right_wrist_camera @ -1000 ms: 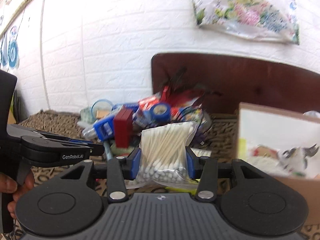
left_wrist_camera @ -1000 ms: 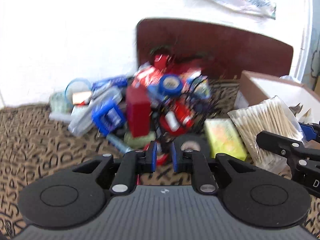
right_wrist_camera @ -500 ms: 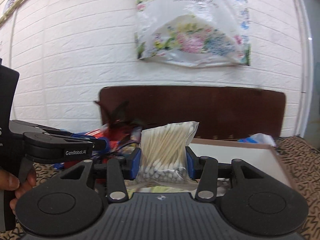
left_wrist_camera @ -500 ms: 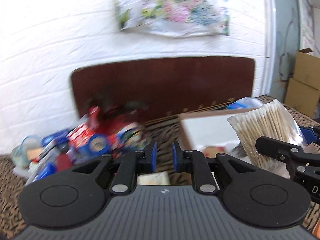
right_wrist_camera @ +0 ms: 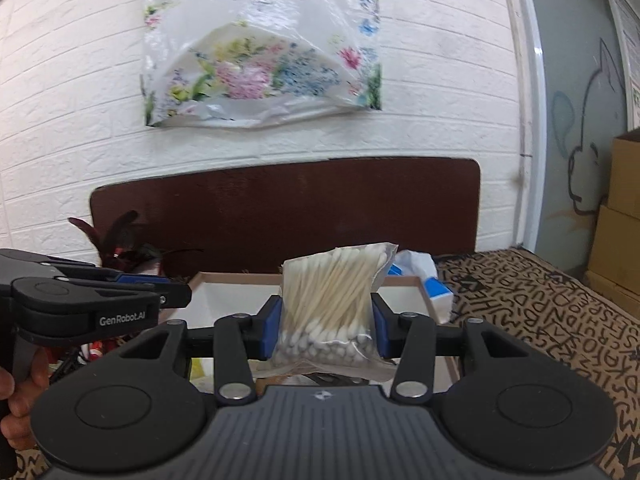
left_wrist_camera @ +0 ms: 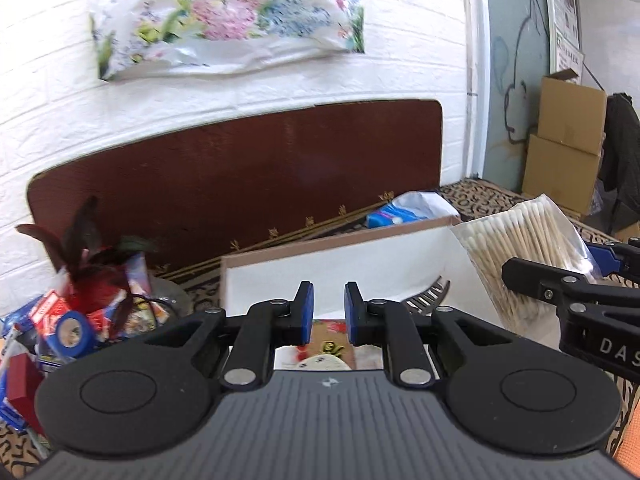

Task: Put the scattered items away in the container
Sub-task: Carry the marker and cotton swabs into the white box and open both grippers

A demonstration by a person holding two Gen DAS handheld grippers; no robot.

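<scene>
My right gripper [right_wrist_camera: 326,320] is shut on a clear bag of cotton swabs [right_wrist_camera: 332,280], holding it upright above the near edge of the cardboard box [right_wrist_camera: 224,276]. From the left wrist view the same bag [left_wrist_camera: 520,248] hangs at the right, over the box's white inside wall [left_wrist_camera: 340,256]. My left gripper [left_wrist_camera: 326,300] is shut with nothing between its blue pads, and it points into the box. The pile of scattered items [left_wrist_camera: 72,320], with red packets, blue tape and dark feathers, lies left of the box.
A dark brown headboard [left_wrist_camera: 240,176] stands behind the box against a white brick wall, where a floral plastic bag [right_wrist_camera: 260,52] hangs. A blue and white pack [left_wrist_camera: 392,216] lies beyond the box. Stacked cardboard cartons [left_wrist_camera: 568,140] stand far right. A patterned cover [right_wrist_camera: 540,300] spreads underneath.
Both grippers have swung to the right, away from the pile and over the box. The cotton swab bag stays gripped in the right gripper. The left gripper stays shut and empty.
</scene>
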